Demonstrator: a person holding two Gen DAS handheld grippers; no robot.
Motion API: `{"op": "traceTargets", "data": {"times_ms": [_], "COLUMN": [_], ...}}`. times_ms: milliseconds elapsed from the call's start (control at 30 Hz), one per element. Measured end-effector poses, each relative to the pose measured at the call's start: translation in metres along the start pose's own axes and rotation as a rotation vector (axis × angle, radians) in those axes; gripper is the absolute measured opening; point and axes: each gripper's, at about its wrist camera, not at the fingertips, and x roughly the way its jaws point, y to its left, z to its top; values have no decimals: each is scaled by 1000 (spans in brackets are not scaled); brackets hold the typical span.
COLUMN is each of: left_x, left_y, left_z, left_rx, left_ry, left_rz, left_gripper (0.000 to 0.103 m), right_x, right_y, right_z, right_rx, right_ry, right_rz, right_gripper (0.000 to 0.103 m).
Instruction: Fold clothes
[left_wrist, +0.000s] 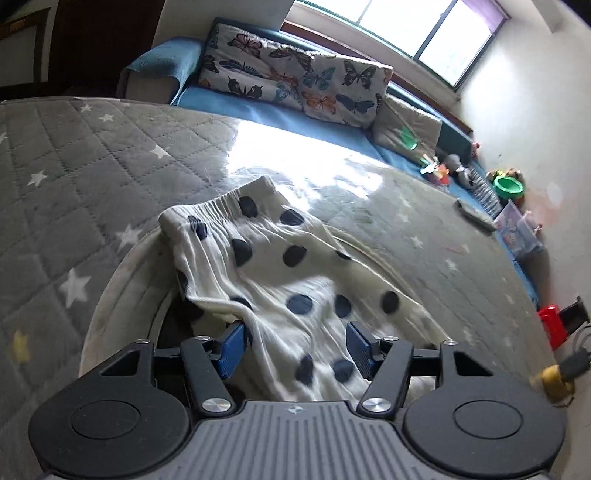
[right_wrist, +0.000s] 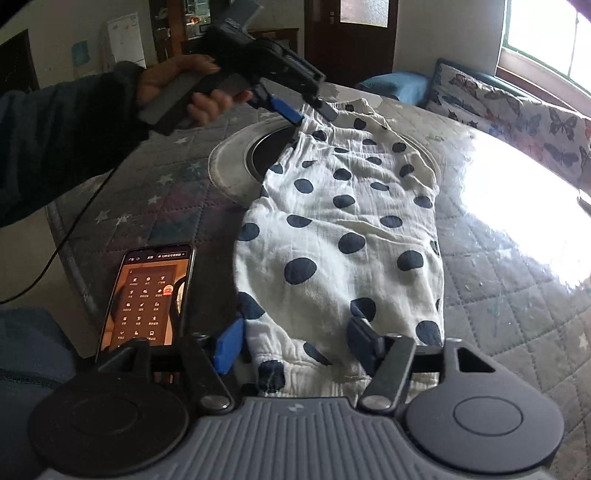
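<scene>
A white garment with dark blue polka dots lies stretched on a round table with a grey quilted star cover. In the left wrist view the garment runs away from me, its elastic waistband at the far end. My left gripper is open, its blue pads either side of the near cloth edge; it also shows in the right wrist view at the garment's far end. My right gripper is open with the hem between its blue pads.
A smartphone with a lit screen lies left of the garment. A round inset hotplate sits under the cloth. A blue sofa with butterfly cushions stands behind the table. Toys and boxes line the right wall.
</scene>
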Motion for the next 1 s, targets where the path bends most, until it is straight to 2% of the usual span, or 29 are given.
{"op": "traceTargets", "data": {"times_ms": [67, 200, 333, 433, 567, 667, 733, 833, 900, 1000], "left_x": [7, 2, -11, -18, -19, -4, 14, 39, 49, 55], "left_y": [4, 18, 21, 21, 12, -9, -20, -19, -14, -11], "left_z": [4, 12, 20, 26, 29, 30, 32, 37, 42, 49], "left_rx": [0, -62, -44, -49, -49, 33, 78, 52, 33, 56], "left_ry": [2, -9, -56, -113, -142, -121, -96, -62, -66, -91], "left_rz": [24, 20, 100, 198, 147, 93, 90, 89, 99, 146], "left_gripper": [62, 62, 62, 62, 62, 62, 62, 61, 61, 59], "right_x": [2, 3, 5, 8, 10, 11, 13, 14, 14, 14], "right_y": [-2, -4, -7, -7, -6, -5, -5, -4, -3, -4], "right_z": [-1, -4, -7, -7, -7, -6, -5, -4, -4, -5], "right_rx": [10, 23, 35, 39, 37, 35, 35, 33, 32, 43], "right_ry": [5, 14, 20, 21, 23, 27, 30, 36, 39, 37], "right_rz": [2, 24, 48, 56, 62, 64, 67, 68, 67, 69], "right_gripper": [72, 77, 81, 82, 83, 84, 85, 86, 86, 86]}}
